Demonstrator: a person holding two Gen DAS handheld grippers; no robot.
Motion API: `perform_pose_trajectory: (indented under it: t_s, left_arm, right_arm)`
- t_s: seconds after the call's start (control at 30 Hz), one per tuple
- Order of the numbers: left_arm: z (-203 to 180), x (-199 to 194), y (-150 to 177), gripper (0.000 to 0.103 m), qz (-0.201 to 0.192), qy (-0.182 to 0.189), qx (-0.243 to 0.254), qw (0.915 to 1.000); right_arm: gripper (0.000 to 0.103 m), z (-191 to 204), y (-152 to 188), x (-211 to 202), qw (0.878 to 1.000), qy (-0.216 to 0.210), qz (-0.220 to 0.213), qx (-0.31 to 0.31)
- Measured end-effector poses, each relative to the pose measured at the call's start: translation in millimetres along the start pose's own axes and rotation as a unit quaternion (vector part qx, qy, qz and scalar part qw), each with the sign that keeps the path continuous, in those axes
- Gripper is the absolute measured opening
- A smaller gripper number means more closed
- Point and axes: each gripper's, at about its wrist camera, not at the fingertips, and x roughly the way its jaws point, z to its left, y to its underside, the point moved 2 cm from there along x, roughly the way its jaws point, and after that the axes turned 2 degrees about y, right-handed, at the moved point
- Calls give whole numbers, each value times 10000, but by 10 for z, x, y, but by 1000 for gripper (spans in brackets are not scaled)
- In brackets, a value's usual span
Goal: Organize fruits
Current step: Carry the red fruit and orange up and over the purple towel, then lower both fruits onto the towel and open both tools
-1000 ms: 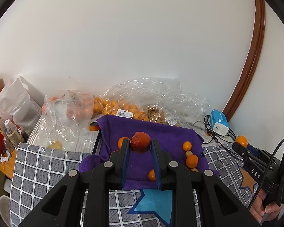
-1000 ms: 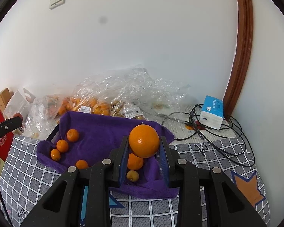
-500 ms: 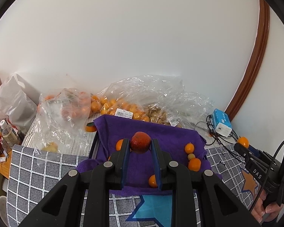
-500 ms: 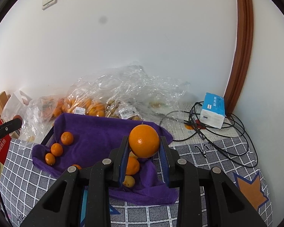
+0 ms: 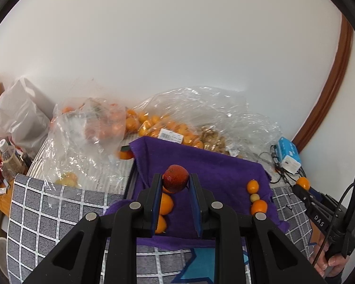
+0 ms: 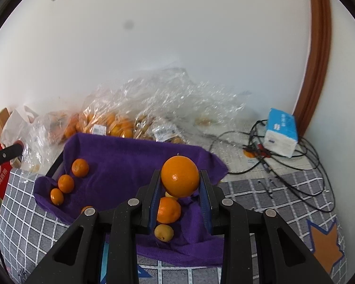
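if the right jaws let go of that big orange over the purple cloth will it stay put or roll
The big round orange would probably roll: it is smooth and spherical. The soft, rumpled purple cloth would likely slow it. It may settle against the small oranges lying just below it.

Left tongs [image 5: 175, 181] clamp red fruit [image 5: 175, 181]

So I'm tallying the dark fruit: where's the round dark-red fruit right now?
The round dark-red fruit is clamped in the left gripper, centre of the left wrist view, held above the purple cloth and small oranges.
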Motion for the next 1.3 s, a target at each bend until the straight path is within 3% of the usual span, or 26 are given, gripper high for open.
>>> perform_pose_trajectory:
  t_s: [0.3,0.73,1.03,1.3]
  left_arm:
    - [252,250,74,22,264,-124,-84,9995]
    - [267,664,175,22,678,112,-183,9975]
    - [42,911,228,22,845,304,-59,9959]
    - [-131,1073,289,22,1041,311,77,9940]
  right_arm:
    - [31,269,89,583,9983,-288,408,-299]
    - [31,542,180,1072,9917,-548,929,-696]
    - [32,528,180,1065,9906,-557,976,-781]
    - [37,424,169,842,9929,-513,734,-788]
